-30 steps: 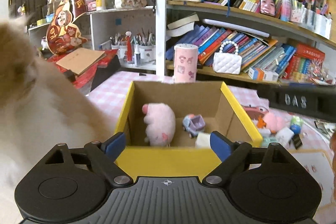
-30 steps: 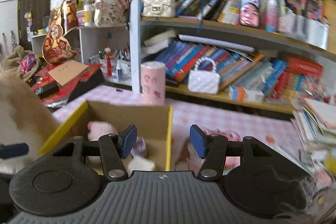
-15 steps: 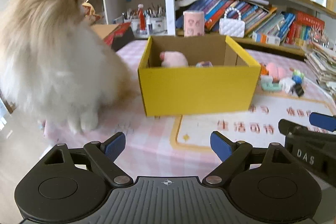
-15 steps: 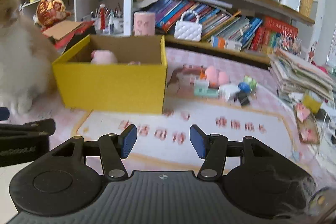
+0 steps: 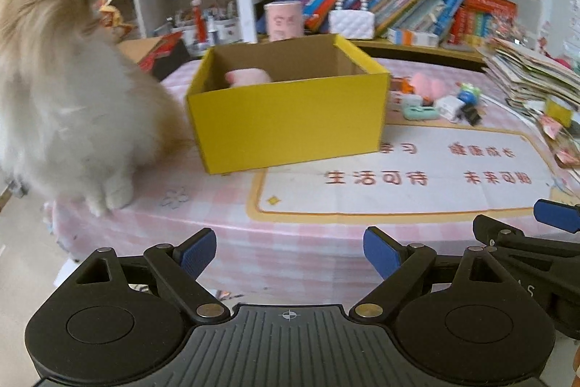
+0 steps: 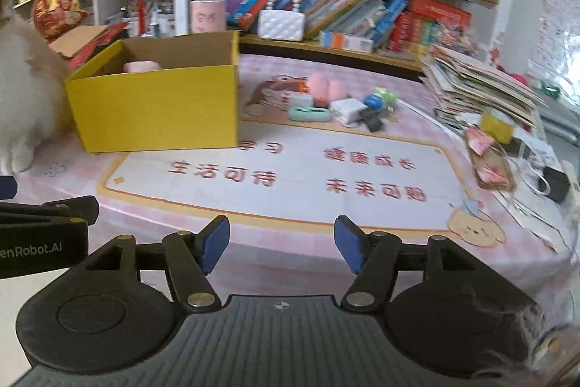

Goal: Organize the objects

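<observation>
While both stand open and empty, the right tool [image 6: 282, 243] just widening, the left tool [image 5: 290, 252] faces the yellow box [image 5: 286, 118] ahead on the desk [image 5: 290, 242].

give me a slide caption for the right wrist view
Open right claw faces a yellow box, small toys and a fluffy pet.

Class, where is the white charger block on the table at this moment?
In the right wrist view, the white charger block lies right of the yellow box, between the mint case and the blue-green toy.
</observation>
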{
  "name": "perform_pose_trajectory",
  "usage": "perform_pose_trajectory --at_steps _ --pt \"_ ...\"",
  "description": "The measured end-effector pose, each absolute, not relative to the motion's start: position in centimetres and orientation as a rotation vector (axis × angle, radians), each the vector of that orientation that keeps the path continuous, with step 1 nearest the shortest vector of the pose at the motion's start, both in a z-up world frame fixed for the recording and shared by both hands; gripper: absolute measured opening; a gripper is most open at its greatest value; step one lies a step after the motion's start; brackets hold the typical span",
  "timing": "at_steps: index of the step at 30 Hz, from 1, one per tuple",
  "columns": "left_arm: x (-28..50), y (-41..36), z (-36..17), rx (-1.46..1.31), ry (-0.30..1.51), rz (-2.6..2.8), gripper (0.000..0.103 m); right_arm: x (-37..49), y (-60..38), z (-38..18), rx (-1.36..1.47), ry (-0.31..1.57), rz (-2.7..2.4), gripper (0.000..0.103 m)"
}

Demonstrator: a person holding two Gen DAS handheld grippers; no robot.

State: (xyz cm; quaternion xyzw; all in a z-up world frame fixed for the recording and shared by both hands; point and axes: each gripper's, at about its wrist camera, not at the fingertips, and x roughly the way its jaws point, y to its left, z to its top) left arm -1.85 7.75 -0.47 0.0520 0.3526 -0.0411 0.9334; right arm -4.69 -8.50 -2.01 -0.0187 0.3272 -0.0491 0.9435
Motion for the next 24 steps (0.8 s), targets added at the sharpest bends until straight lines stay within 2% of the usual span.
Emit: perform_pose_trajectory --at_steps 3,24 --pt "-1.6 6.5 -0.4 0.131 0.714 -0.131 0.096 -5.1 -9.6 -1.9 -0.021 0.667 -0.151 0.065" --pt "3.1 -3.1 -1.9 0.196 0.754 -0.334 0.097 -2.8 -17.7 -2.6 0.017 0.724 -0.335 0.067"
